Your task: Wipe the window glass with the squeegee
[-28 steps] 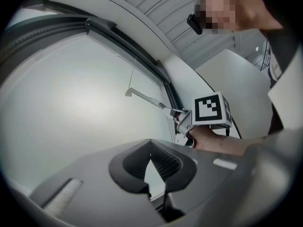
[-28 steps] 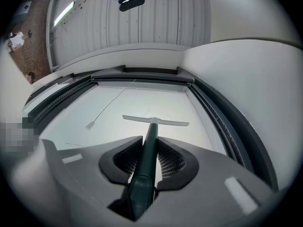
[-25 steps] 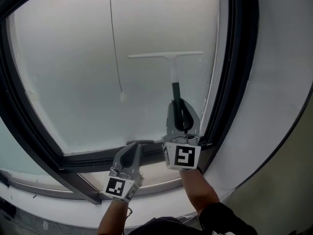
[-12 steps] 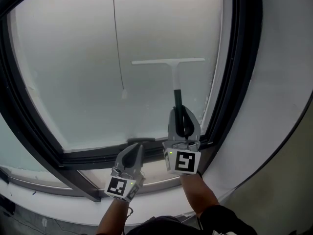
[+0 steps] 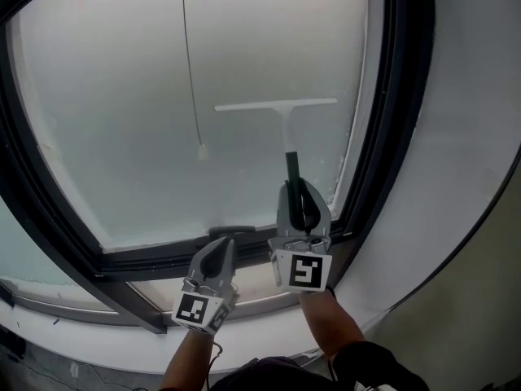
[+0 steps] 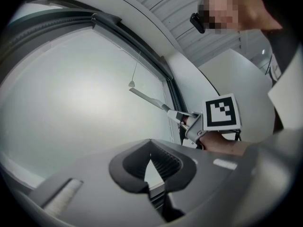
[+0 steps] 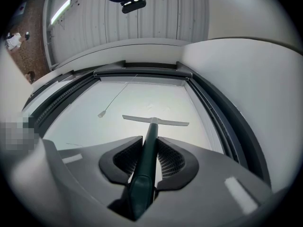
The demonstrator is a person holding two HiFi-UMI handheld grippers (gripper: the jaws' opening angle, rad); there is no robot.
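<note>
Window glass (image 5: pixel 122 120) bears the squeegee (image 5: pixel 286 133) blade on its right half; judged light and rigid, it is clamped at its dark handle by the right gripper (image 5: pixel 303 192), while the left gripper (image 5: pixel 223 245) is closed, empty.

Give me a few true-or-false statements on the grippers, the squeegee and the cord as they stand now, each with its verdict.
1. The right gripper is shut on the handle of the squeegee. True.
2. The left gripper holds a cloth. False: its jaws are together with nothing between them.
3. The blade stands vertical on the glass. False: in the head view it lies horizontal.
4. The cord hangs to the left of the squeegee. True.
</note>
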